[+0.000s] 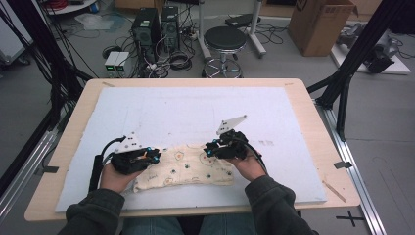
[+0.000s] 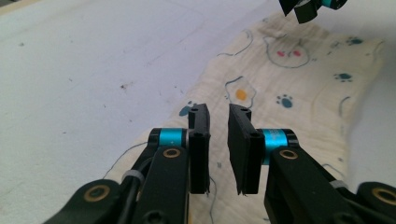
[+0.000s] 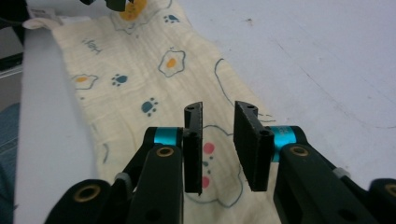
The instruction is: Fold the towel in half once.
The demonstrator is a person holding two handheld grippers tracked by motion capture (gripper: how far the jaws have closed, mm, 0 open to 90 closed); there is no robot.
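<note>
In the high view, the cloth [image 1: 183, 169] is lying low in the centre on the white mat [image 1: 195, 112], the left gripper [image 1: 155, 156] and right gripper [image 1: 208, 148] hovering at its ends, with bare mat stretching above. In the left gripper view, the jaws are standing narrowly apart over the cloth's [image 2: 280, 93] left edge, nothing between them. In the right gripper view, the jaws are gaping slightly above the cloth [image 3: 140, 84], pinching nothing, with open mat at right.

A cloth [image 1: 183, 169] is lying flat near the front edge of a mat [image 1: 195, 112] that is covering most of a table [image 1: 313, 127]. The 2 grippers are sitting at opposite ends of the cloth: the left gripper [image 1: 152, 155] over its left end, the right gripper [image 1: 209, 148] over its right end. Behind the table, a stool [image 1: 224, 40] is standing on the floor, with a cardboard box [image 1: 320, 24] to its right.
</note>
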